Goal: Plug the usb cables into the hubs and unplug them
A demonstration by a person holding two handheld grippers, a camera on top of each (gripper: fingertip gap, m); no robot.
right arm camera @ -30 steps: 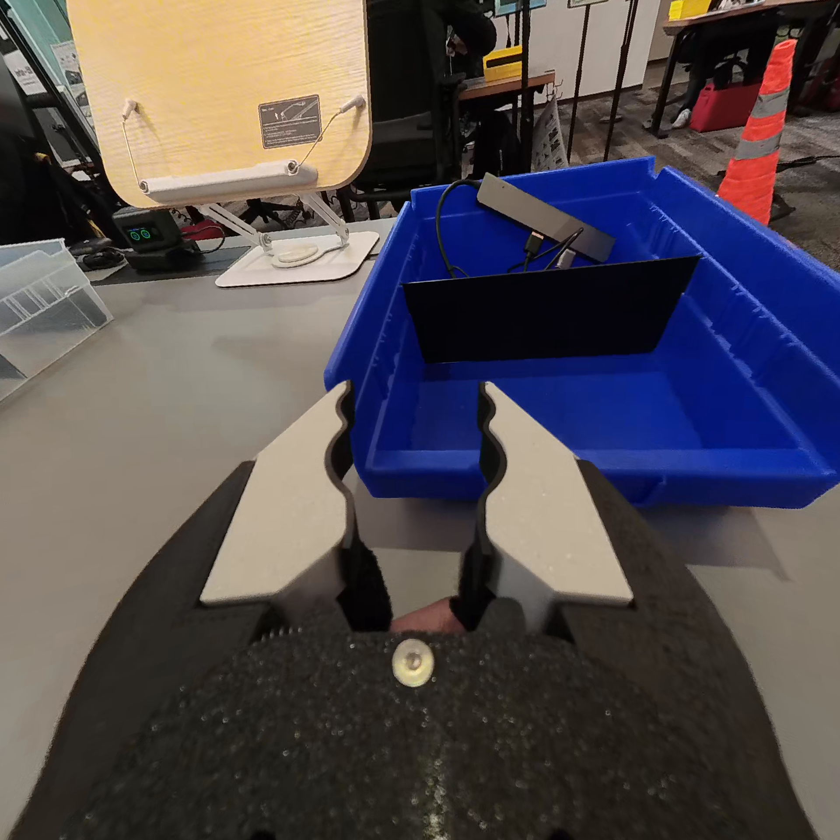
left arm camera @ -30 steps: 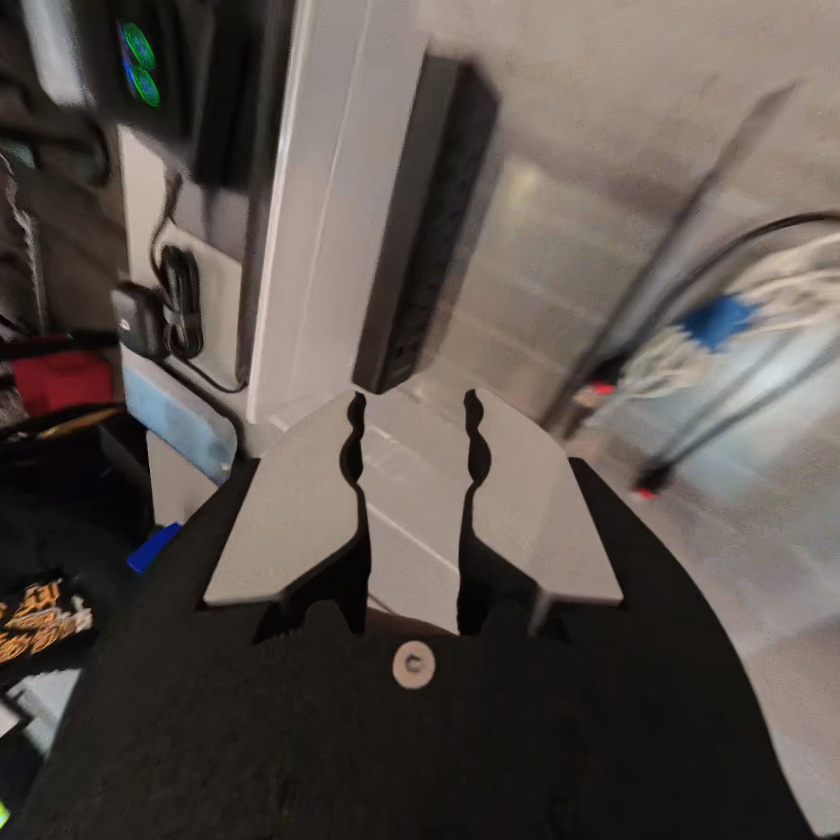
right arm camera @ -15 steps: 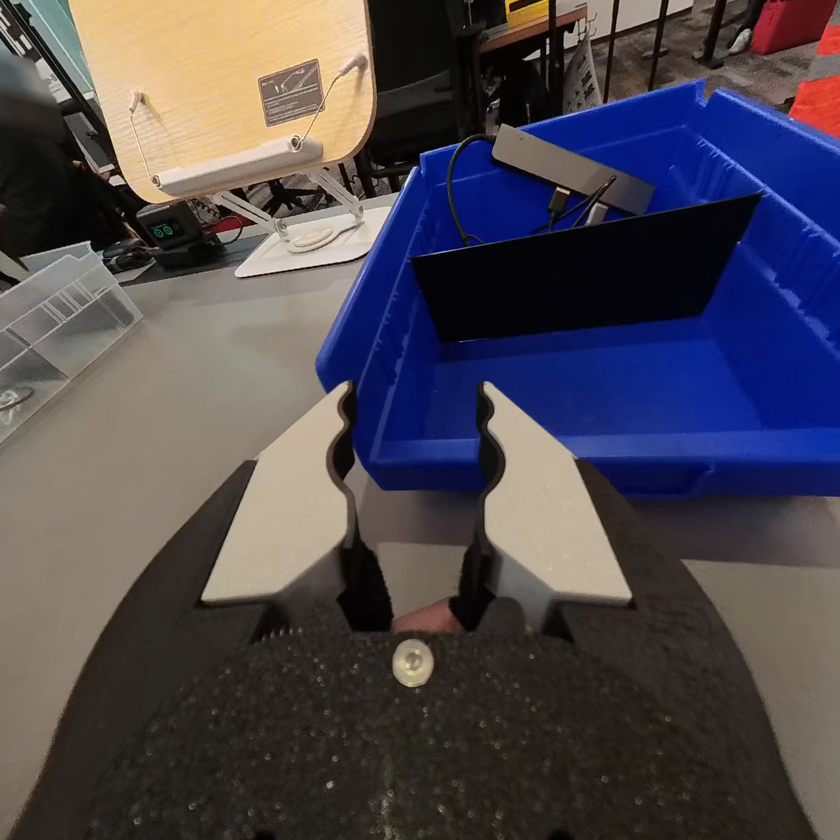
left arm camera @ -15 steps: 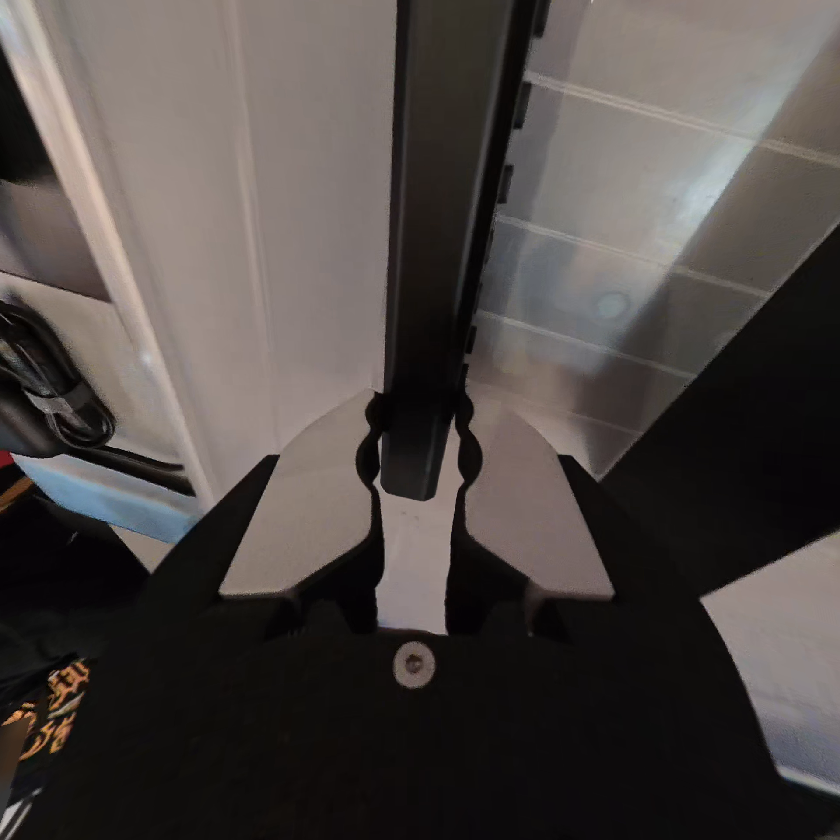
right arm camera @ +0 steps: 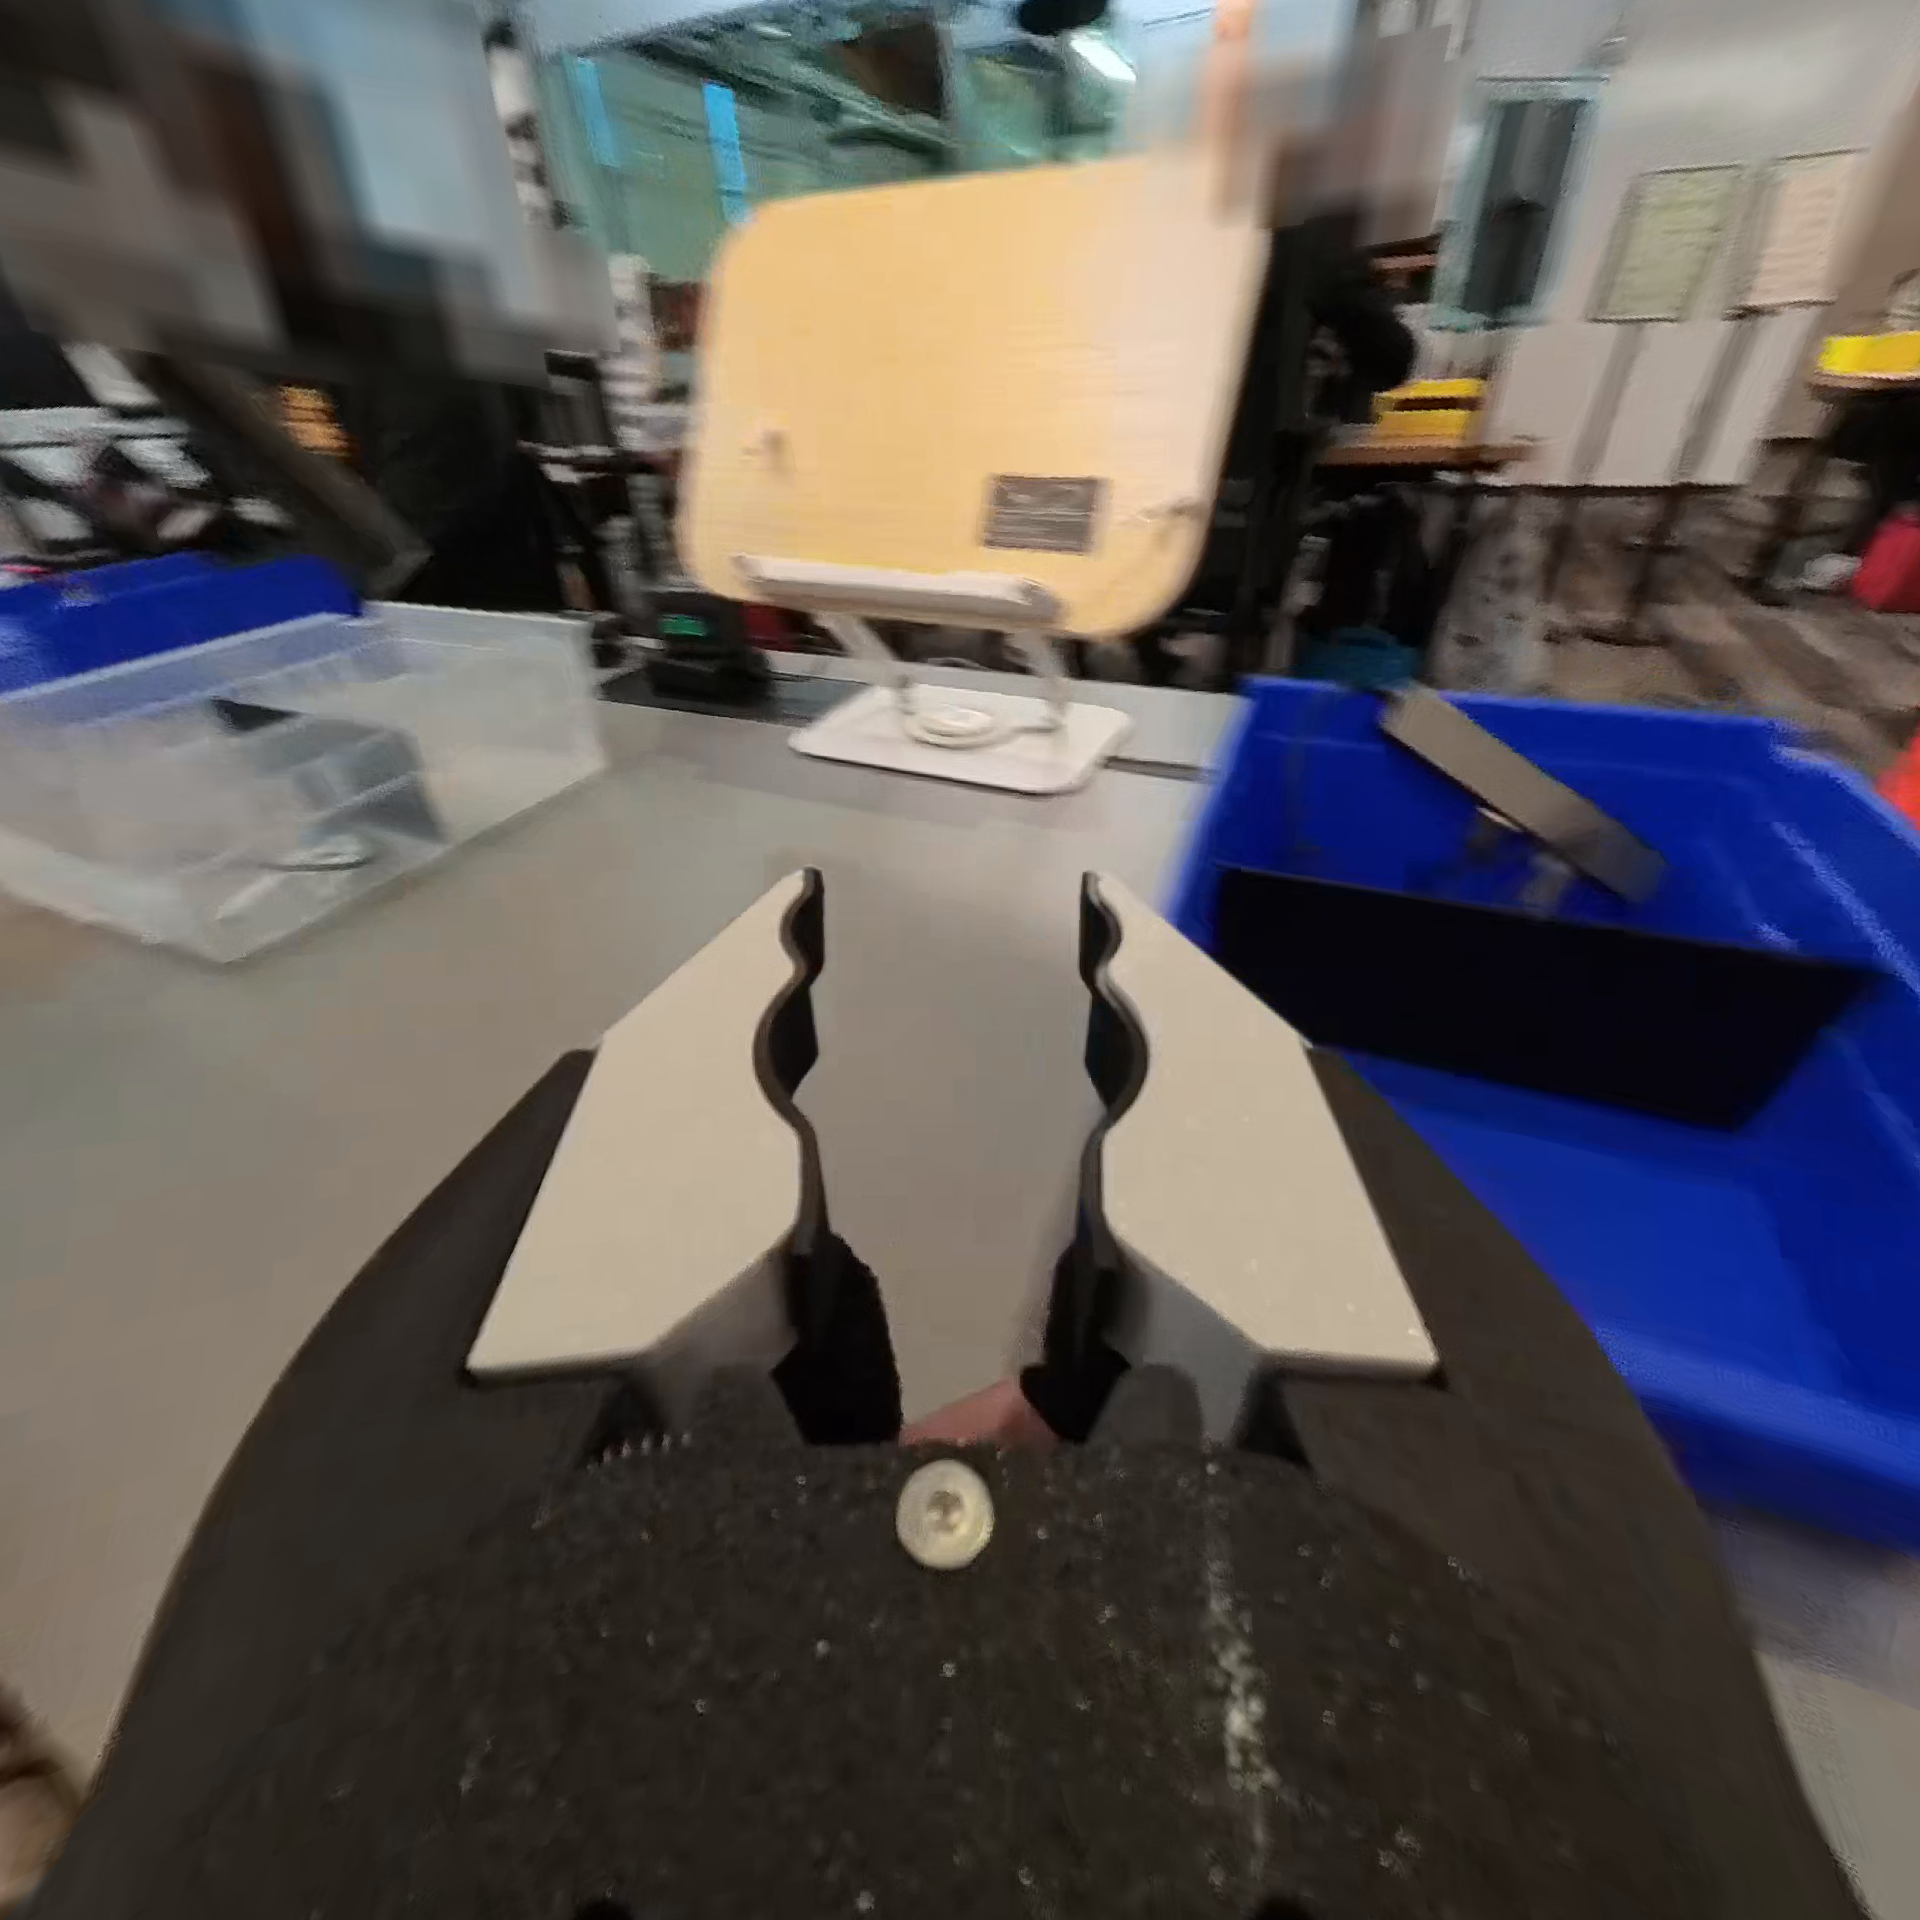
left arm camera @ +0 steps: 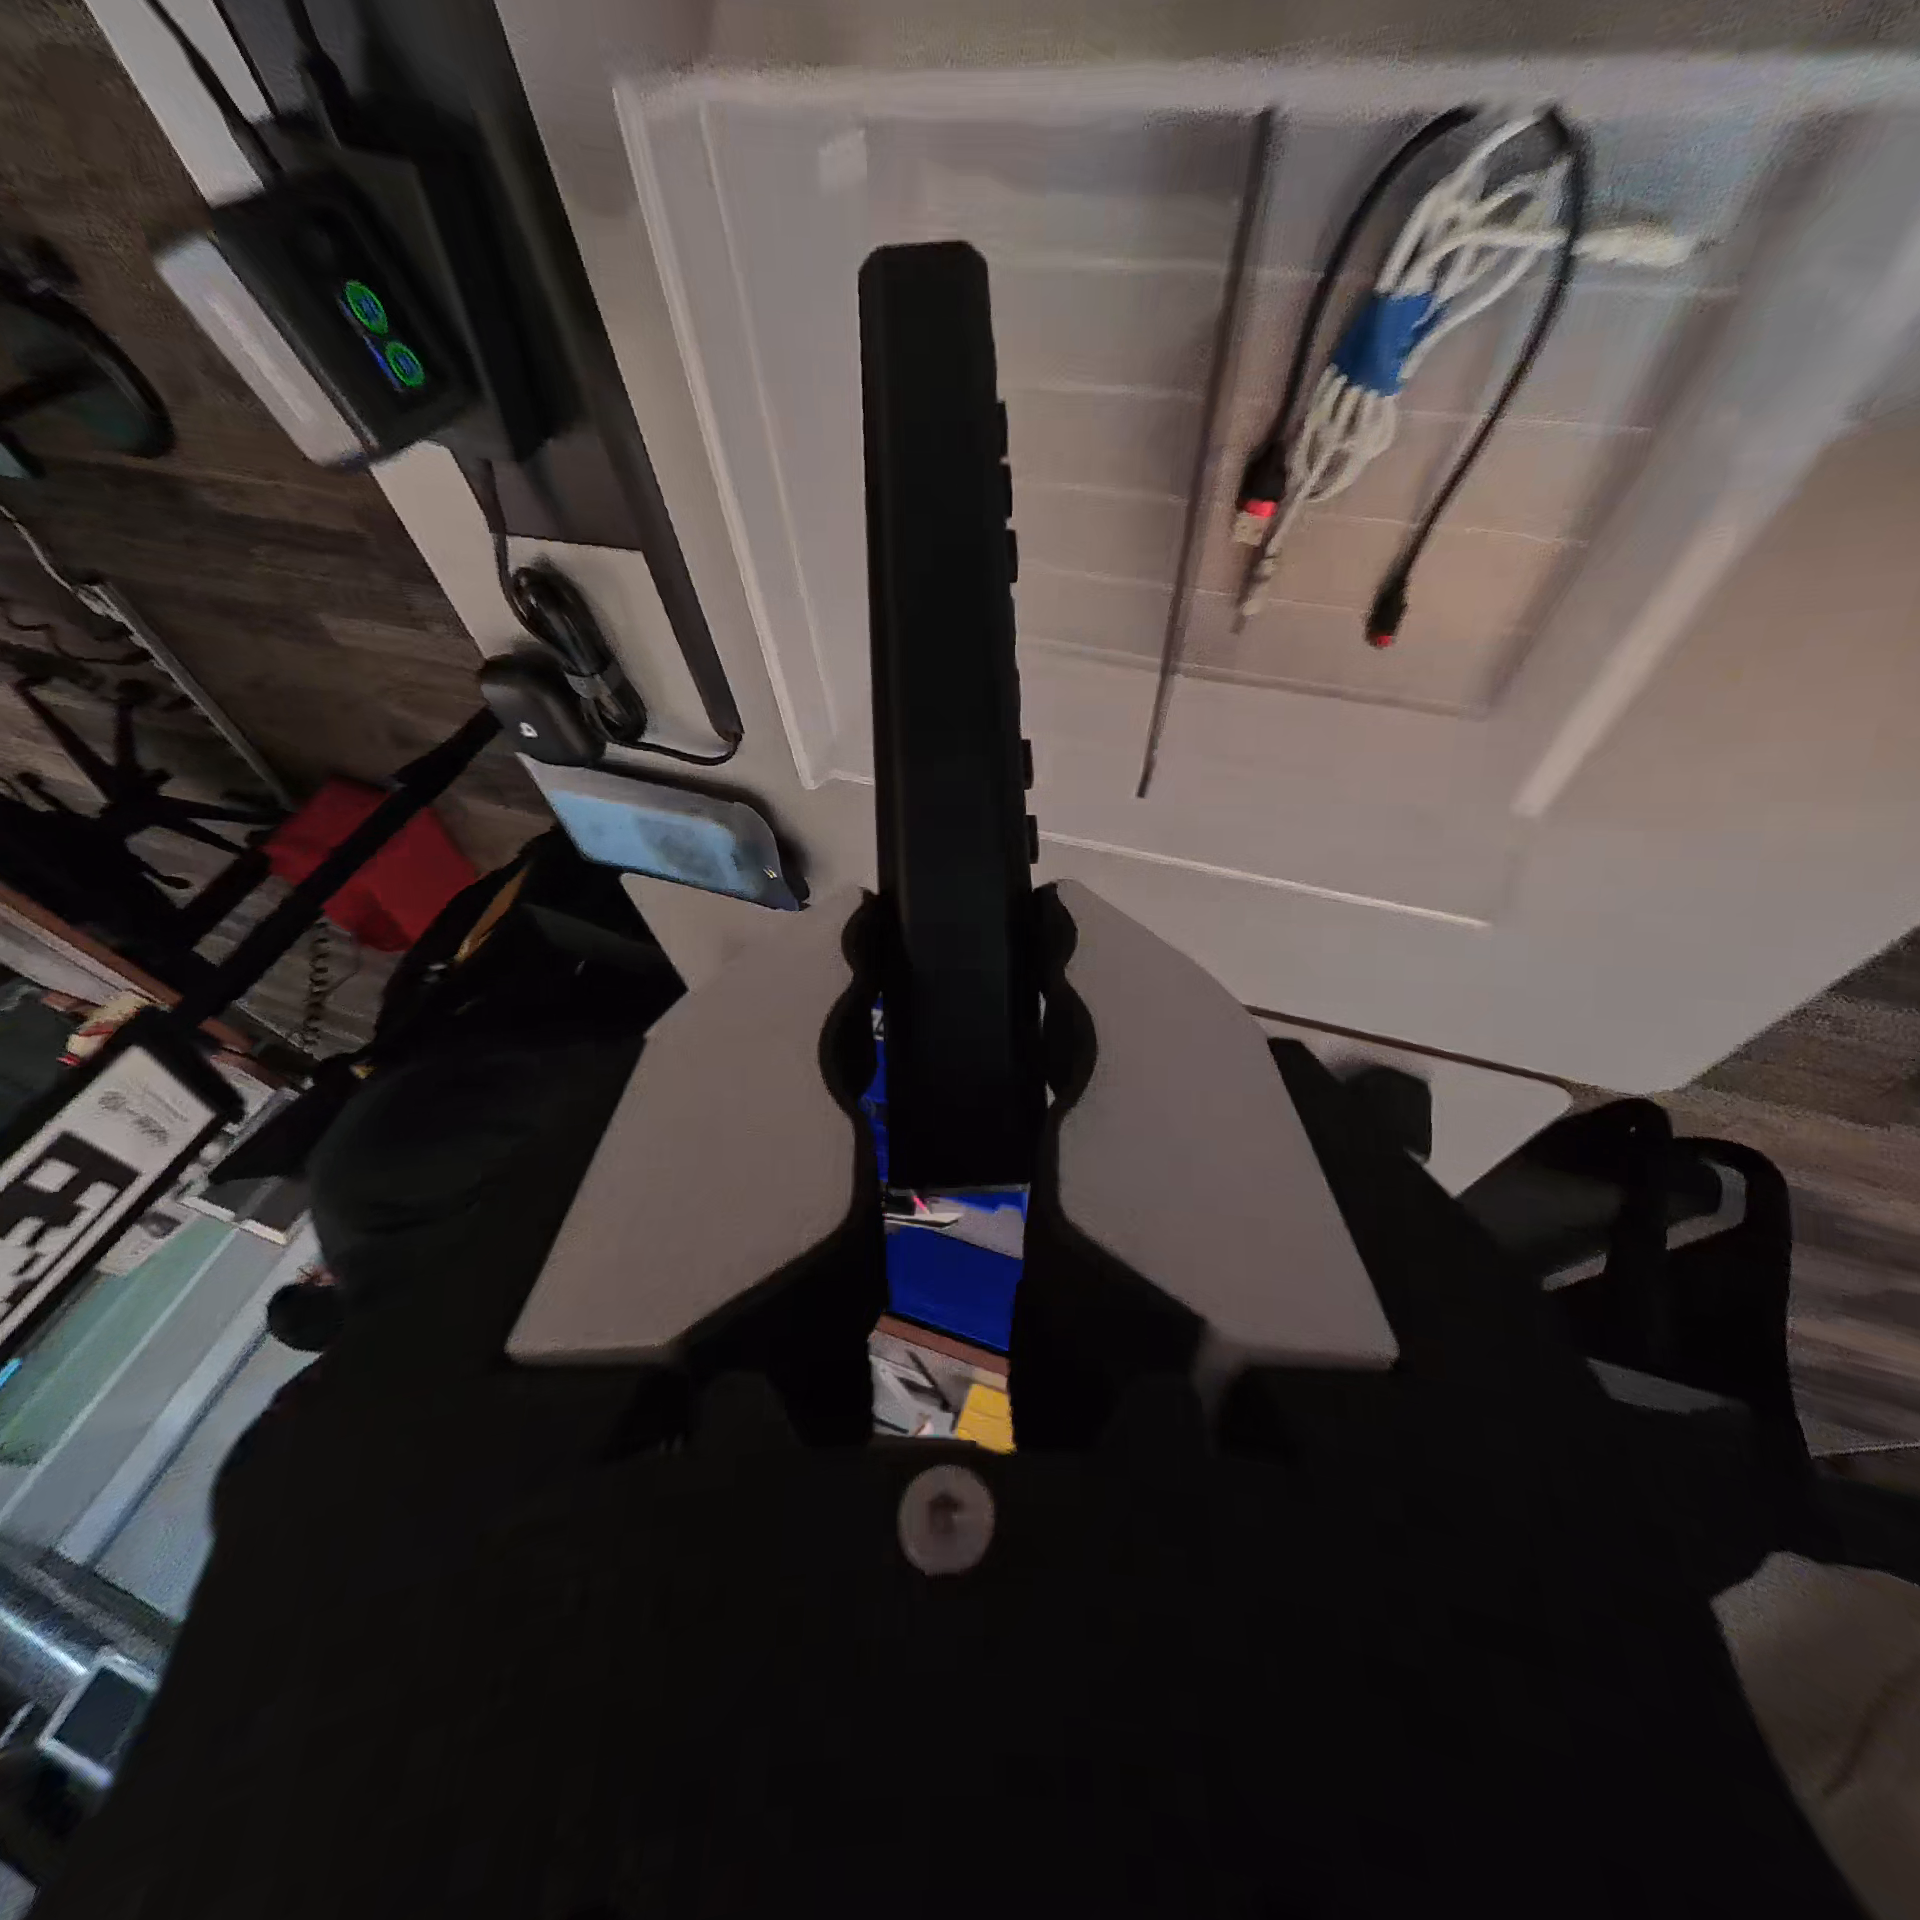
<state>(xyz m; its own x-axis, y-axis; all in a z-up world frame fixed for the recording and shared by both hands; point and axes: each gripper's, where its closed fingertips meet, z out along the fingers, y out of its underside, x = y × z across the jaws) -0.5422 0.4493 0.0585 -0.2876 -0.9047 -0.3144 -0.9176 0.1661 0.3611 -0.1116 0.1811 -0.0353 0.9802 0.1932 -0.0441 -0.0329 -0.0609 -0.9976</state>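
The hub (left arm camera: 940, 644) is a long, slim, dark bar with rounded corners at its far end and a row of small dark ports down its right edge. The left gripper (left arm camera: 951, 914) is clamped on its near end, both grey fingers (left arm camera: 727, 1132) pressed against its sides, and the bar runs straight away from the camera along the finger line, held in the air above a clear plastic tray (left arm camera: 1351, 852). To its right in that tray lie a bundle of white cables (left arm camera: 1382, 343) wrapped with blue tape, a thin black cable (left arm camera: 1475, 416) with red-tipped plugs, and a thin dark rod. Left of the tray the grey table (left arm camera: 1714, 727) ends, with a small device showing green lights (left arm camera: 379, 332) near that edge and floor clutter below.

In the right wrist view the picture is blurred. The same clear tray (right arm camera: 260, 769) sits at far left on the table, a wooden book stand (right arm camera: 966, 416) stands at the back in the middle, and a blue bin (right arm camera: 1662, 1195) with a black divider sits at right, touching nothing else; a second hub (right arm camera: 1517, 800) leans on the bin's back wall. The right gripper (right arm camera: 945, 894) hovers low over bare table between tray and bin, its jaws apart and empty, aimed at the stand's white base.
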